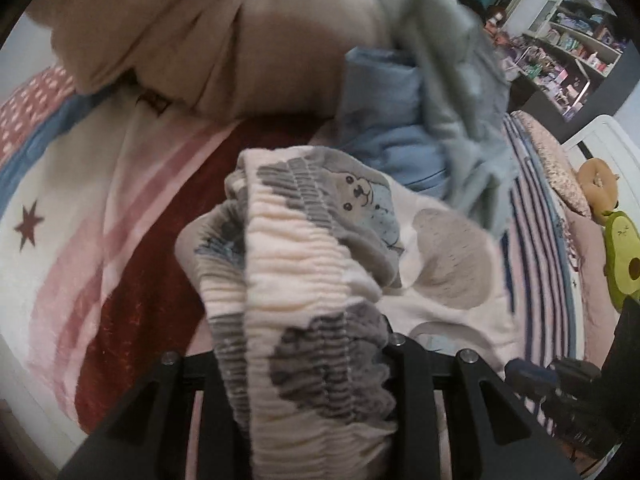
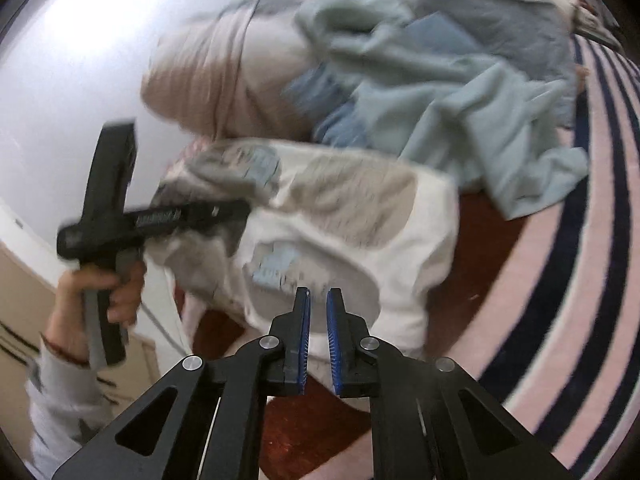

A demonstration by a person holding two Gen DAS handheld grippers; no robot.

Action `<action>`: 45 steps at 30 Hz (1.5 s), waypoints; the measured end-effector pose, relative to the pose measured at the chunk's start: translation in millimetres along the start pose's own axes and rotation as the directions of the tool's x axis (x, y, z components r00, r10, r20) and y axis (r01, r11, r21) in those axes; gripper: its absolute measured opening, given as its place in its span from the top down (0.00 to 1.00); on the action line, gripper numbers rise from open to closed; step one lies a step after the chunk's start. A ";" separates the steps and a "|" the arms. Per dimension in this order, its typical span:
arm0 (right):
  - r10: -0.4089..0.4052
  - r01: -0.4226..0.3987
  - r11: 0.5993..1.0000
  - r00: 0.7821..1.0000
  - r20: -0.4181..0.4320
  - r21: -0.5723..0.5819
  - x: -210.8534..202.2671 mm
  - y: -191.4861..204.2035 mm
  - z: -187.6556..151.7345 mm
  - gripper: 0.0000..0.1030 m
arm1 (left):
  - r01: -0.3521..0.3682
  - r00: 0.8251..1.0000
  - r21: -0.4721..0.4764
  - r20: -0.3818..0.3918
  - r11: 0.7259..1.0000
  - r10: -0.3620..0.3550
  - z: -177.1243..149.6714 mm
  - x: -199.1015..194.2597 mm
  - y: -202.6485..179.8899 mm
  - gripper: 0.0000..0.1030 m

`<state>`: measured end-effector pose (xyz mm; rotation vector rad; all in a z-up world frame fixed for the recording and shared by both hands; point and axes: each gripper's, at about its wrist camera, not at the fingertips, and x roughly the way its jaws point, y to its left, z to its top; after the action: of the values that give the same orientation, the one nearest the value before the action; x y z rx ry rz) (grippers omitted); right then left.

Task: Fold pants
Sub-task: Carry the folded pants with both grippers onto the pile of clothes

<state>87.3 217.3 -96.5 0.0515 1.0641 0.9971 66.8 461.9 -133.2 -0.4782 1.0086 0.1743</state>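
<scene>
Waistband [image 1: 304, 320] bunched in your left tool [image 1: 304, 364], right tool [image 2: 318, 300] nearly shut on nothing: spread pants [image 2: 340, 232] flat on the bed [image 2: 560, 280].

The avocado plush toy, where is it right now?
In the left wrist view the avocado plush toy sits at the far right edge on the bed, just below a tan plush and right of the striped blanket.

Pants [image 2: 344, 224]: on bed blanket [image 2: 560, 280], waistband in left claw [image 2: 236, 216].
Clothes pile [image 2: 440, 80]: behind pants.
Right claw [image 2: 318, 300]: over pants' near edge.
</scene>
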 end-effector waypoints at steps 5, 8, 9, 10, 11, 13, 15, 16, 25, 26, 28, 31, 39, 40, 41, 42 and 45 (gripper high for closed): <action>-0.012 0.009 0.996 0.999 0.036 0.092 7.3 -25.6 -6.8 0.81 | -0.008 1.000 -0.018 -0.020 1.000 0.008 -6.0 16.5 8.0 0.70; -0.061 0.050 0.995 0.992 0.113 0.090 -6.7 -32.1 -5.2 0.59 | -0.044 0.999 -0.011 -0.026 0.999 0.043 -8.5 23.1 10.1 0.63; -0.088 0.077 0.994 0.986 0.139 0.082 -11.2 -33.1 -4.1 0.51 | -0.046 0.999 -0.016 -0.028 0.999 0.046 -9.9 25.5 11.2 0.61; -0.102 0.091 0.993 0.983 0.155 0.076 -14.2 -35.8 -2.9 0.48 | -0.041 0.999 -0.025 -0.028 0.999 0.040 -11.0 27.0 12.2 0.61; -0.095 0.083 0.993 0.985 0.143 0.083 -13.0 -39.9 0.2 0.48 | -0.034 0.999 -0.033 -0.025 0.999 0.033 -11.4 27.9 12.5 0.60; -0.031 0.020 0.990 0.997 0.077 0.141 -0.4 -53.7 1.2 0.47 | -0.030 0.999 -0.038 -0.020 0.999 0.029 -9.9 28.8 11.4 0.60; 0.031 -0.036 0.983 0.999 0.033 0.181 13.9 -58.2 -3.1 0.47 | -0.046 0.999 -0.030 -0.015 0.998 0.046 -11.7 24.9 12.2 0.60; 0.048 -0.045 0.983 0.999 -0.012 0.179 24.1 -56.2 -5.8 0.47 | -0.056 0.998 -0.021 -0.011 0.998 0.055 -12.5 23.1 11.5 0.60; 0.074 -0.074 0.997 0.997 -0.004 -0.005 14.9 -5.9 -12.3 0.85 | -0.130 0.992 0.031 0.003 0.991 0.129 -13.4 5.9 6.3 0.62; 0.093 -0.093 0.996 0.996 -0.006 -0.012 11.7 -2.0 -12.6 0.85 | -0.139 0.990 0.039 0.003 0.990 0.139 -13.0 5.0 5.3 0.62; 0.135 -0.136 0.990 0.991 -0.016 -0.030 5.8 7.1 -13.5 0.85 | -0.154 0.988 0.049 0.003 0.987 0.154 -11.7 2.1 4.8 0.62; 0.171 -0.173 0.983 0.985 -0.033 -0.064 -1.8 21.0 -20.9 0.85 | -0.156 0.988 0.051 0.005 0.986 0.156 -10.2 -1.1 7.4 0.62; 0.074 -0.083 0.993 0.992 -0.100 -0.087 8.0 24.8 -33.9 0.85 | -0.239 0.971 0.107 0.038 0.965 0.236 -10.9 -4.5 5.3 0.44; 0.057 -0.067 0.994 0.993 -0.103 -0.089 8.8 20.9 -35.2 0.85 | -0.245 0.969 0.109 0.044 0.963 0.242 -11.7 -5.8 5.1 0.43; 0.042 -0.052 0.994 0.993 -0.107 -0.093 9.7 17.7 -36.6 0.85 | -0.245 0.969 0.111 0.047 0.963 0.241 -12.3 -6.8 5.4 0.42; 0.026 -0.037 0.994 0.994 -0.110 -0.099 10.7 16.1 -38.2 0.84 | -0.243 0.970 0.115 0.051 0.963 0.239 -13.4 -8.5 5.3 0.42; 0.010 -0.021 0.995 0.993 -0.115 -0.099 11.5 12.1 -39.4 0.78 | -0.278 0.960 0.135 0.072 0.951 0.270 -16.5 -15.6 5.2 0.34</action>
<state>51.2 216.4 -119.6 -0.0806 1.1176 1.0767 44.0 460.1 -128.9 -0.1987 1.0249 0.3589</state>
